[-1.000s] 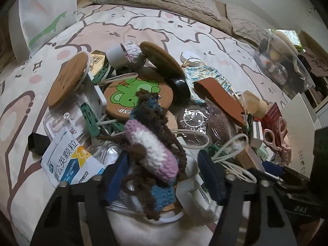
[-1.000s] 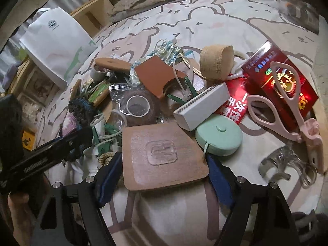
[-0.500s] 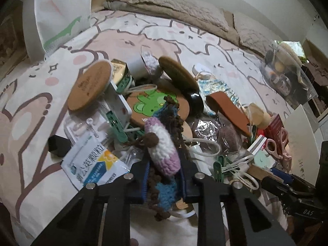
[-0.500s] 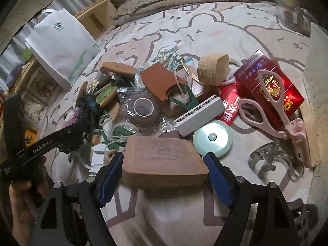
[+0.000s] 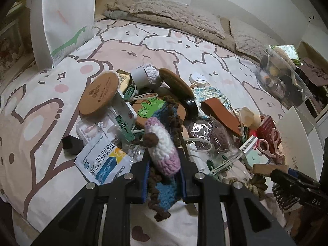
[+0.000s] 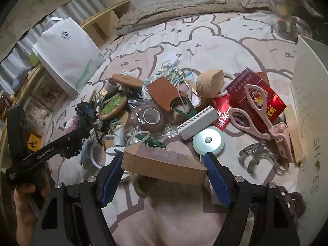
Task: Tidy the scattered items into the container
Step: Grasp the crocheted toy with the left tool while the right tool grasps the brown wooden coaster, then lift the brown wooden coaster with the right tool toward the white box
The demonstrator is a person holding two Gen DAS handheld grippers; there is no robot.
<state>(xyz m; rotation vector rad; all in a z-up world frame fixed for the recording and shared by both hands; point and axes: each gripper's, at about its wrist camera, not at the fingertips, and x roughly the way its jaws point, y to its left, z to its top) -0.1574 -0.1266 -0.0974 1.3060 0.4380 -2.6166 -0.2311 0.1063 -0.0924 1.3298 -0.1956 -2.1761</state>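
Bed (image 5: 143, 47) with a cartoon-animal sheet in pink and cream; grey fleece blanket (image 5: 170, 14) bunched along the far edge. White paper bag (image 6: 67, 51) stands upright at one side. Central heap lies on the sheet: medicine sachet (image 5: 102, 164), small black block (image 5: 70, 144), mint tape measure (image 6: 209, 141), pink scissors (image 6: 264, 119) over red box (image 6: 256, 94), clear hair claw (image 6: 256, 157), white box (image 6: 196, 123).

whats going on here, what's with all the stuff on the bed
A person is tidying a pile of small items off the bed sheet with two handheld grippers. The left gripper is shut on a crocheted yarn toy. The right gripper clamps a brown leather case, lifted clear of the pile. Neither is in a container yet.
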